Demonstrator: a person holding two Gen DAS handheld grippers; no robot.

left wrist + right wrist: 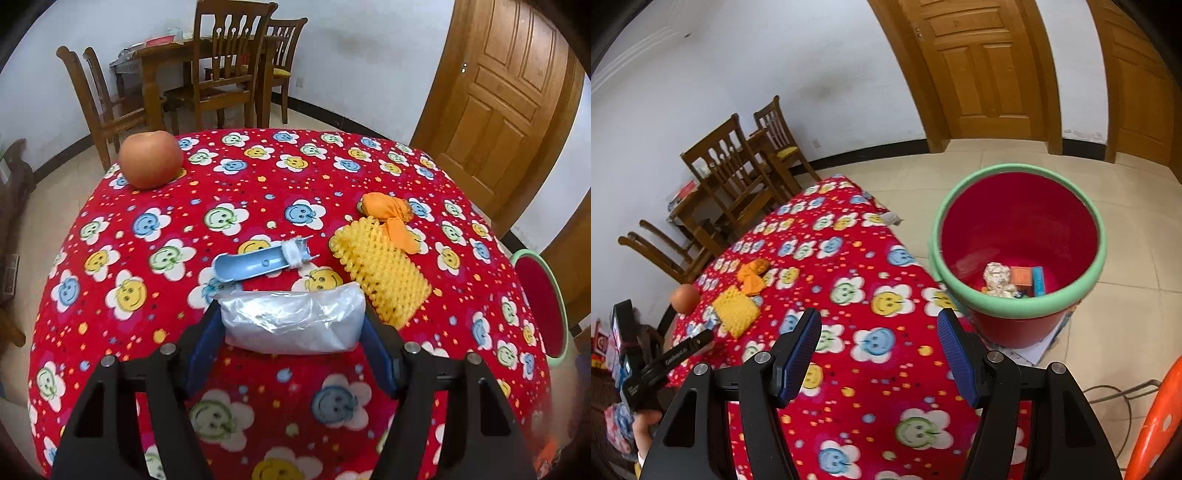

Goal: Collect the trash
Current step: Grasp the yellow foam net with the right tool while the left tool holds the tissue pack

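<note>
My left gripper stands wide around a clear plastic bag of white stuff that lies on the red smiley tablecloth; whether the pads press it is unclear. Beyond it lie a light blue plastic piece, a yellow foam fruit net and an orange crumpled wrapper. My right gripper is open and empty above the table's right edge. The red bin with a green rim stands on the floor to its right, with trash inside.
An apple sits at the table's far left corner. Wooden chairs and a table stand behind, wooden doors at right. The left gripper's body shows in the right wrist view. An orange stool stands at lower right.
</note>
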